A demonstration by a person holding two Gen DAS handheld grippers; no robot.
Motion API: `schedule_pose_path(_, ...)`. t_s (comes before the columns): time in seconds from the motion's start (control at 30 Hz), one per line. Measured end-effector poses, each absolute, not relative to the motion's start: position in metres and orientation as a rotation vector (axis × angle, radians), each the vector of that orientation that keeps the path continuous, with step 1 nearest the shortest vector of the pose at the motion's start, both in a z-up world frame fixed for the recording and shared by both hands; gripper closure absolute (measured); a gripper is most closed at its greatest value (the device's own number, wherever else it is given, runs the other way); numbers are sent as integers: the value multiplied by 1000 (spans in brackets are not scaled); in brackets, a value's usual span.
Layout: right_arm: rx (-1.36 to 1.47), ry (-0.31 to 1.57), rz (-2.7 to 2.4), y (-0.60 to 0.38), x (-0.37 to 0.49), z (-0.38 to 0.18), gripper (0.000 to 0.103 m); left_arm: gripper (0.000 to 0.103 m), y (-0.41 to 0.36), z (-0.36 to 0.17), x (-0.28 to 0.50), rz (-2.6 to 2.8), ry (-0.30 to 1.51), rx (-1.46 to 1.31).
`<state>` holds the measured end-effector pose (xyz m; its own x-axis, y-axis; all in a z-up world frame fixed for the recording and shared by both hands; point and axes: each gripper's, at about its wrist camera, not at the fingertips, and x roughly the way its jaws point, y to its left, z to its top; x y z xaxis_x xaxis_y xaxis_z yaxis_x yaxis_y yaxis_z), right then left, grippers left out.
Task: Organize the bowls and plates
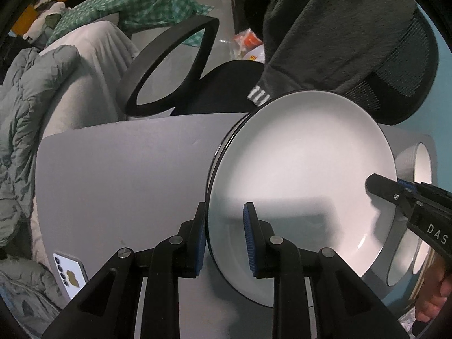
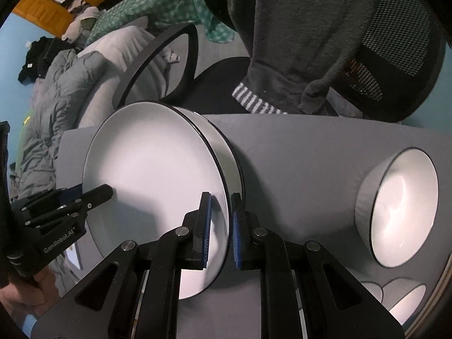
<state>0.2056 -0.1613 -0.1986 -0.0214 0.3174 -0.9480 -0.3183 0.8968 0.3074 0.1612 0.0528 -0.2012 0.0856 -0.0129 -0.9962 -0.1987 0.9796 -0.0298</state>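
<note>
Both grippers hold one white plate [image 1: 299, 175] above the grey table [image 1: 127, 175]: the left gripper [image 1: 224, 237] clamps its left rim, the right gripper [image 2: 220, 226] its right rim. A white bowl [image 2: 401, 206] sits on the table to the right.

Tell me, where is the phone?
The phone lies on the grey table's near-left corner in the left wrist view, left of the plate.

White letters "DAS" stand on the black body of the right gripper [image 1: 380, 188], cut off at the frame's edge. "GenRobot.AI" stands in white on the left gripper [image 2: 97, 195] body.
</note>
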Motion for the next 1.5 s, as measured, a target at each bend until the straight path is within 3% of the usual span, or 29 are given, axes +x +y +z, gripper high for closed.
schedule_pose_path(0.17, -9, 1532, 501, -158, 210, -205, 90, 79, 49, -203, 168, 160, 1489, -131)
schedule_pose_path(0.2, -14, 1535, 499, -156, 211, -206, 90, 82, 46, -202, 170, 146, 1485, -127)
schedule_pose_path(0.23, -28, 1530, 491, -155, 213, -206, 90, 93, 42, -200, 171, 104, 1475, -147)
schedule_pose_path(0.4, -31, 1538, 487, -154, 218, -207, 91, 93, 9, -189, 180, 39, 1441, -66)
schedule_pose_path(0.7, -41, 1559, 470, -156, 217, -205, 91, 93, 19, -195, 176, 67, 1462, -101)
schedule_pose_path(0.73, -56, 1551, 462, -155, 215, -203, 91, 90, 21, -193, 175, 75, 1459, -100)
schedule_pose_path(0.8, -138, 1510, 419, -153, 211, -197, 74, 80, 24, -188, 173, 88, 1448, -108)
schedule_pose_path(0.87, -191, 1472, 405, -152, 207, -190, 65, 67, 28, -181, 168, 107, 1424, -109)
schedule_pose_path(1.0, -222, 1434, 384, -156, 202, -171, 62, 60, 35, -162, 155, 128, 1383, -138)
schedule_pose_path(1.07, -228, 1406, 367, -159, 198, -154, 59, 48, 37, -150, 147, 142, 1360, -160)
schedule_pose_path(1.2, -226, 1348, 352, -165, 188, -123, 46, 38, 34, -123, 130, 155, 1283, -156)
schedule_pose_path(1.5, -218, 1216, 300, -181, 152, -60, 37, 30, 19, -72, 91, 95, 1173, -144)
